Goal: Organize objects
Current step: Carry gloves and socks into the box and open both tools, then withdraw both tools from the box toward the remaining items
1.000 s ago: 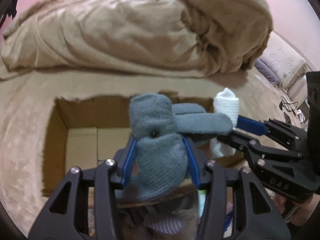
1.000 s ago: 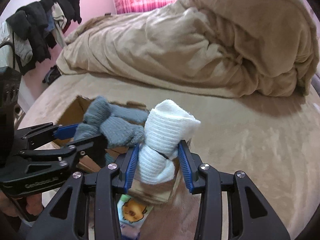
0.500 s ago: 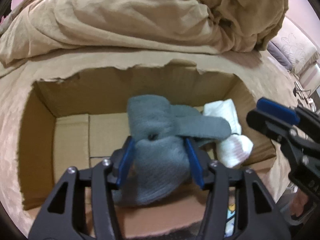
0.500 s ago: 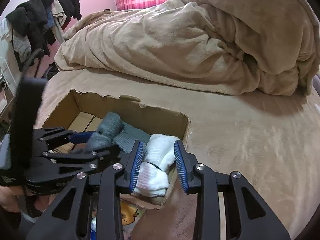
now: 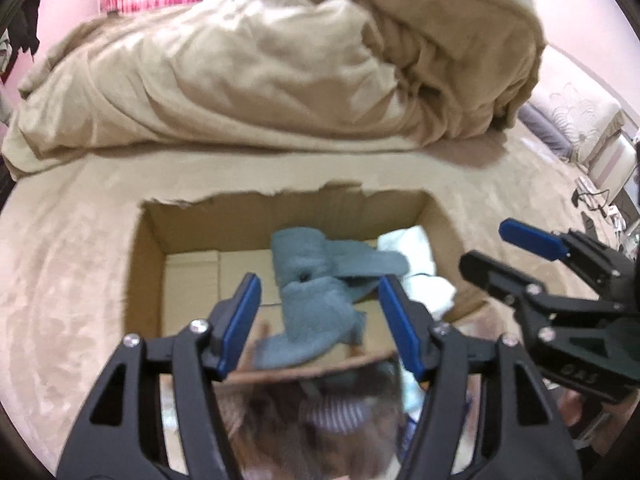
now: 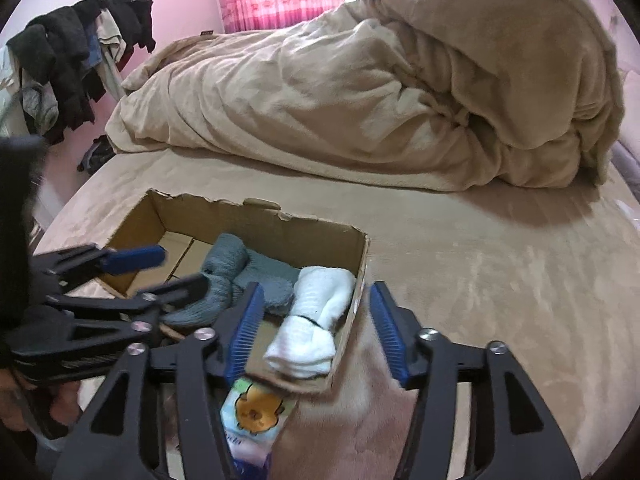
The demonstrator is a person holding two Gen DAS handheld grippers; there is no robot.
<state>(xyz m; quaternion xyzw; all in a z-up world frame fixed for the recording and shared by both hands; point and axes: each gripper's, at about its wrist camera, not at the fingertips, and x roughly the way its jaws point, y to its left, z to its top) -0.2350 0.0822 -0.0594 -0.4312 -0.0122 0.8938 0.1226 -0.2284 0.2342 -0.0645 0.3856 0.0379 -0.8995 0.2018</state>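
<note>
Now spread wide and holding nothing: left gripper [image 5: 318,320] over grey socks [image 5: 320,300], right gripper [image 6: 316,332] over white socks [image 6: 316,320] (both bundles inside cardboard box [image 6: 260,220]).

the left gripper [image 6: 160,270] hides part of the grey socks [image 6: 240,276], itself motion-blurred.

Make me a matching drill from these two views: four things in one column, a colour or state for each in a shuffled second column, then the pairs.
Things:
1. rolled sock pair by the box's right wall
2. sock bundle in the box's middle
3. cardboard box
4. left gripper

Colour or state:
A. grey-blue
B. open, holding nothing
C. white
D. brown, torn rim, sitting on the bed

Pairs: 1-C, 2-A, 3-D, 4-B
</note>
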